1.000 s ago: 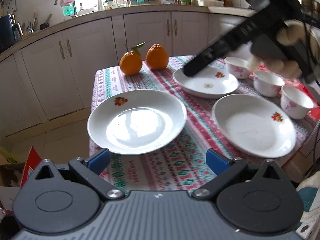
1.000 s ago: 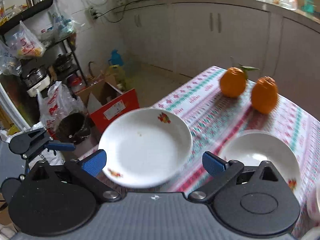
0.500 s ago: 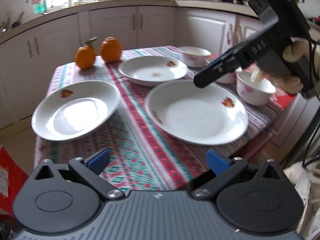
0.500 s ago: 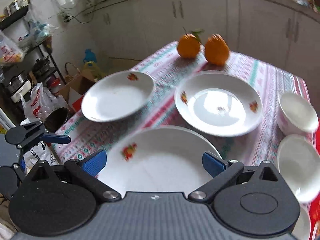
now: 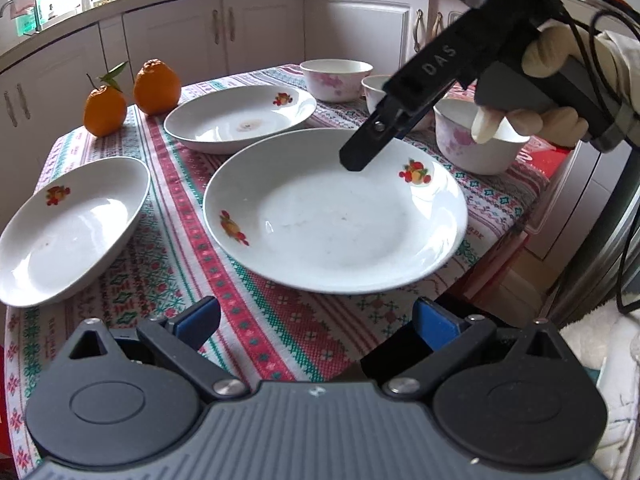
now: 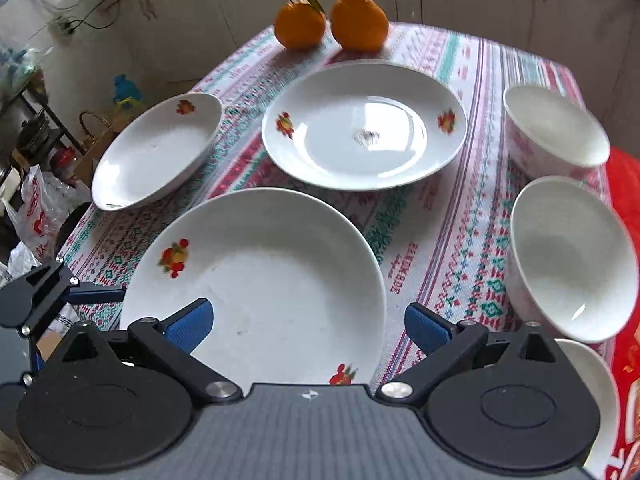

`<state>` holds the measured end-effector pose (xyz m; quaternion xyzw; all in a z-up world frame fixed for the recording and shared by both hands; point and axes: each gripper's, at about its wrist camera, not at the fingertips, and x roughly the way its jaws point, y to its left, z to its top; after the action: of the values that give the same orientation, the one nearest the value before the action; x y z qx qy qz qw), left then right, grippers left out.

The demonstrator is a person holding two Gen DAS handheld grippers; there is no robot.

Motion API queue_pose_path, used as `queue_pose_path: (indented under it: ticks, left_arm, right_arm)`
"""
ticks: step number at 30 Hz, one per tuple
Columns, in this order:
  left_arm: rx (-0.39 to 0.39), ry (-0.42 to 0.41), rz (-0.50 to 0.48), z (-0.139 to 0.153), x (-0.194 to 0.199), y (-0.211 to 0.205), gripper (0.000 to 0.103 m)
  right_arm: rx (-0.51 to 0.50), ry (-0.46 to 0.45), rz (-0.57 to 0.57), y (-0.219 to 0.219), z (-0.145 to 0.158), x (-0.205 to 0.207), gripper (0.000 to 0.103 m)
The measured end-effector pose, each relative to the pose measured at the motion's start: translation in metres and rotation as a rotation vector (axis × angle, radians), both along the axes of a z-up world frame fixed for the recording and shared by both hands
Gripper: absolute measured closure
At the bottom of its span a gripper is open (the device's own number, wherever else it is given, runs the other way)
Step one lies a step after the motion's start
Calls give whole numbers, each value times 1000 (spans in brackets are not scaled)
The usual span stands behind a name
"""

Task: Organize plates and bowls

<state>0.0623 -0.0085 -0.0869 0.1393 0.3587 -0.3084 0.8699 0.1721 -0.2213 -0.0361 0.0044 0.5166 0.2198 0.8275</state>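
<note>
Plates first, from the left wrist view: a big white ceramic plate with fruit decals [image 5: 336, 212] sits mid-table on the red-and-green patterned tablecloth [image 5: 256, 320], a second fruit-decal plate [image 5: 240, 118] behind it, a third white plate [image 5: 68, 228] at the left edge overhanging. The left gripper [image 5: 316, 322] hangs just short of the big plate, blue pads wide apart, empty. The right gripper [image 5: 356, 160], black with "DAS" lettered on its arm, pokes over the big plate's far rim; its spread can't be told here. White bowls with pink flowers [image 5: 336, 78] cluster at the right.

Right wrist view: right gripper [image 6: 308, 326] spread wide above that big plate [image 6: 256, 276], gripping nothing. Two oranges [image 6: 330, 20] stand at the far end. Cloth lettering is unreadable.
</note>
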Motion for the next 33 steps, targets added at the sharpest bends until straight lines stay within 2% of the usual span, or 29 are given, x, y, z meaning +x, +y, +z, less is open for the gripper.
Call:
queue_pose_path:
  ticks: [5,15,19,26,27,29,30,33]
  left_arm:
    - [0,28,-3,-7,9,-4,1]
    - [-10,12,-21,-9,16,-8,0]
    - [28,9,-55,-9,16,-11,0]
    - [95,-63,-86,-14,5,-14,1]
    - [89,-49,-79,-12,6,-14,1]
    - [-25,6,-87,-7,8,-5,1]
    - [-50,20,-77,-6,9,-2,1]
    - [-47,10,-66,-6,10,0,1]
  right_arm:
    - [-2,35,3,1,-9,12,0]
    - [15,95,56,5,-10,38,0]
    - [20,104,85,9,-10,42,0]
    - [25,122,114,12,-14,46,0]
    - [27,122,113,11,-14,46,0]
    - [25,120,114,12,-14,47,0]
    - [26,120,114,11,-14,47,0]
    - [36,128,123,8,-14,45,0]
